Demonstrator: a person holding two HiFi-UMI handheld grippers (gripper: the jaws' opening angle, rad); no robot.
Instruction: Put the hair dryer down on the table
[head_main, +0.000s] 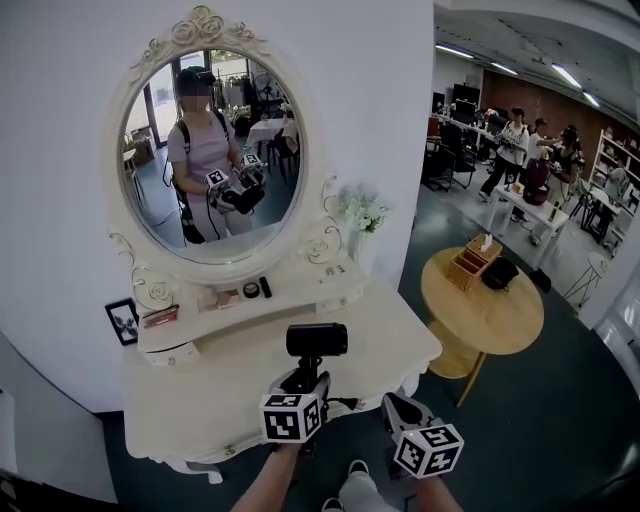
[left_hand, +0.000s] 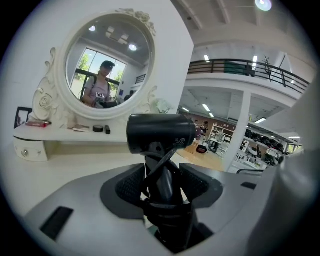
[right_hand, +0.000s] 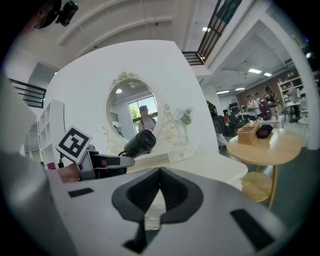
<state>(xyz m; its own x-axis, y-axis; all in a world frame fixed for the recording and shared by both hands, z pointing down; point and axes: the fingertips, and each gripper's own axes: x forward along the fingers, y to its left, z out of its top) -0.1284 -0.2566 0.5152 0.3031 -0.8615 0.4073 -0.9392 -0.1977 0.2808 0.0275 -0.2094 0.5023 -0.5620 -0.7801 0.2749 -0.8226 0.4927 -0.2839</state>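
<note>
Black hair dryer (head_main: 317, 340) is up in the air, handle down and barrel crosswise on top, over the front part of the white counter (head_main: 225, 395) and not resting on it. The left tool (head_main: 305, 378) has it: both pads are clamped on the handle, with the cord (left_hand: 159, 167) looped around that handle right at the grip. Just beside it, to the right, the right tool (head_main: 400, 408) is clenched, tips meeting, nothing between them. Behind the dryer the oval mirror (head_main: 215, 150) stands at the back of the counter. A round wooden table (head_main: 480, 310) sits off to the right, well apart.
</note>
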